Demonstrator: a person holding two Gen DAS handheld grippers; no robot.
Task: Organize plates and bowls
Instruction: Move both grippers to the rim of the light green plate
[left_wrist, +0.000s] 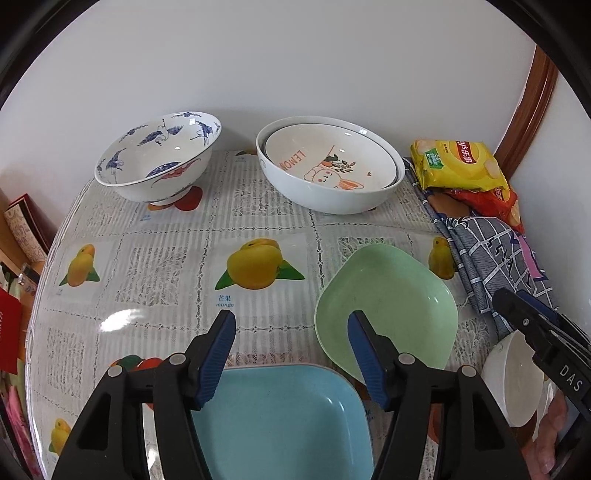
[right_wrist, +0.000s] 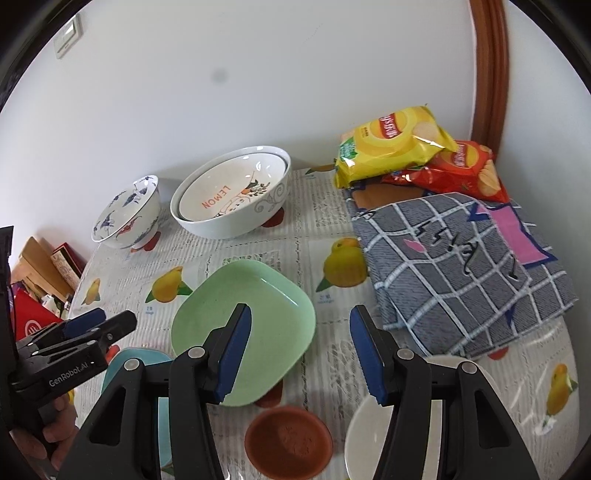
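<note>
Nearest the cameras, the left gripper (left_wrist: 291, 354) hangs with fingers spread and empty over the blue plate (left_wrist: 284, 421), while the right gripper (right_wrist: 300, 354), equally spread and empty, hangs between the green plate (right_wrist: 251, 328) and a white bowl (right_wrist: 373, 435), beside a brown saucer (right_wrist: 288, 441). Farther back on the bench (left_wrist: 177, 258), nested bowls (left_wrist: 328, 173) beside a crane-patterned bowl (left_wrist: 159, 155) suggest stacking has begun there.

Bare tablecloth (left_wrist: 166, 266) lay open across frame centre-left, bowls (left_wrist: 159, 158) blocked the top, green plate (left_wrist: 388, 295) and folded cloth (left_wrist: 491, 266) crowded the right.
</note>
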